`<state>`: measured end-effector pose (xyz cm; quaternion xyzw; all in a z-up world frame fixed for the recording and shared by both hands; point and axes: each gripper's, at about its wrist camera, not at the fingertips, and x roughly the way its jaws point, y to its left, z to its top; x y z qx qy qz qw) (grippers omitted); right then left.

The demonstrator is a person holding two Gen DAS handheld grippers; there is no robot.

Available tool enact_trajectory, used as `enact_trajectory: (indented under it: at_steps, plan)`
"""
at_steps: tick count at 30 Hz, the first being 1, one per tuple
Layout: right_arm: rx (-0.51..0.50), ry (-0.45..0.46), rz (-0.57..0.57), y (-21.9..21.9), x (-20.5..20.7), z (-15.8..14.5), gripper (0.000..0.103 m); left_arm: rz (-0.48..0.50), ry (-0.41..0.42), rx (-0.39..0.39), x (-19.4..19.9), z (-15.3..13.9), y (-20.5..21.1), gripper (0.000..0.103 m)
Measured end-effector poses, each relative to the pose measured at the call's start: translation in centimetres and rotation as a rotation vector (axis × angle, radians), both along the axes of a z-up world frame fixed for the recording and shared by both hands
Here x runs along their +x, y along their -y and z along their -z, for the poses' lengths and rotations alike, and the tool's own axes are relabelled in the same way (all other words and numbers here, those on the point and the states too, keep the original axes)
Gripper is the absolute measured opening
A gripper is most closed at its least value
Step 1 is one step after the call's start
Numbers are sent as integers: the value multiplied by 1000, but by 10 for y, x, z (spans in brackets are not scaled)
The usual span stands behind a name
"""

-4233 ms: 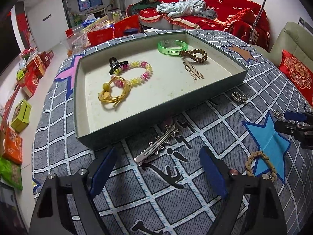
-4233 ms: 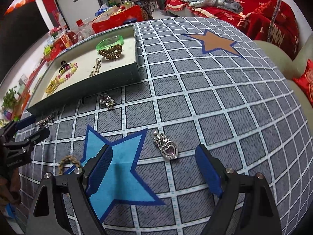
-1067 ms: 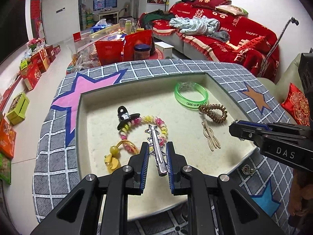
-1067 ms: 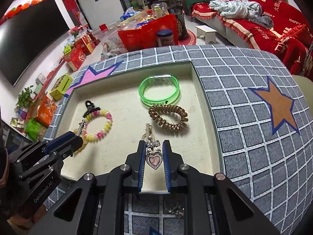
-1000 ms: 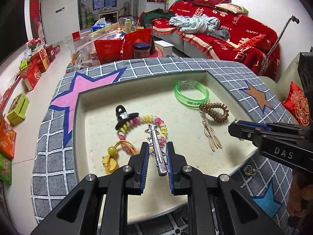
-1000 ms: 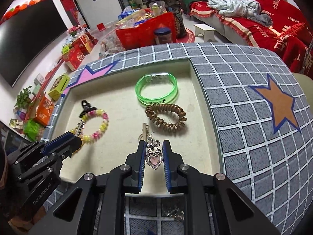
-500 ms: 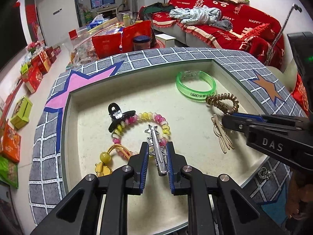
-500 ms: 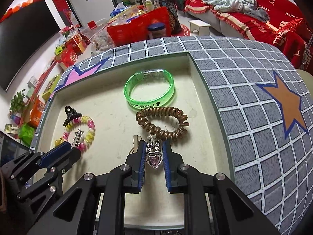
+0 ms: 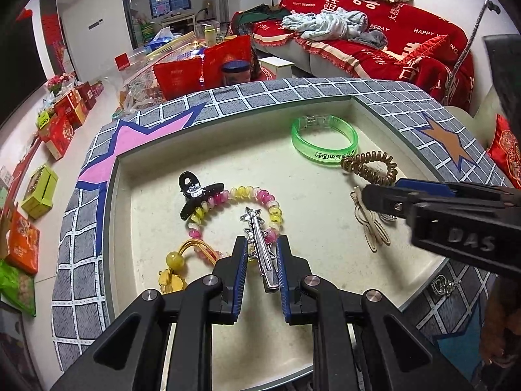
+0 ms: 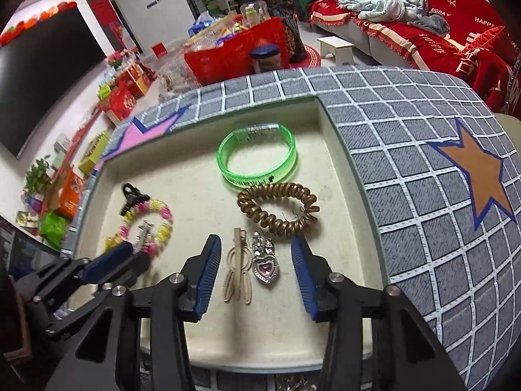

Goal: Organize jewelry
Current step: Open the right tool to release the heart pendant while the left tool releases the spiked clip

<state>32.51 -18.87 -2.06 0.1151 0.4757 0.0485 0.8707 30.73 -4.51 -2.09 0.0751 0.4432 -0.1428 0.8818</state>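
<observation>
My left gripper (image 9: 260,254) is over the tray (image 9: 114,215), its jaws a little apart around the silver star hair clip (image 9: 260,247), which lies over the pink-yellow bead bracelet (image 9: 234,208). My right gripper (image 10: 257,260) is open; the heart pendant (image 10: 265,262) lies on the tray floor between its fingers, beside a beige hair clip (image 10: 237,267). A green bangle (image 10: 257,159) and a brown coil hair tie (image 10: 278,211) lie just beyond. The right gripper also shows in the left wrist view (image 9: 384,200).
A black claw clip (image 9: 195,195) and a yellow bead hair tie (image 9: 182,260) lie at the tray's left. A small metal trinket (image 9: 443,285) lies on the checked tablecloth (image 10: 423,150) outside the tray's near right edge. Red sofa and boxes stand beyond the table.
Both grippers moved down and forward into the tray. The right gripper opened and let the heart pendant go onto the tray floor. The left jaws parted slightly around the star clip.
</observation>
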Motion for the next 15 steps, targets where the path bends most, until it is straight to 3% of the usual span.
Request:
enact_trajectory:
  at_steps: [4,15]
  plan:
    - [26,44,21,6,-12,-17,57,3,9,11,-1,-2,4,36]
    - [57,82,36,11,-37,-34,59,-14,32,13,-5,-11,4,36]
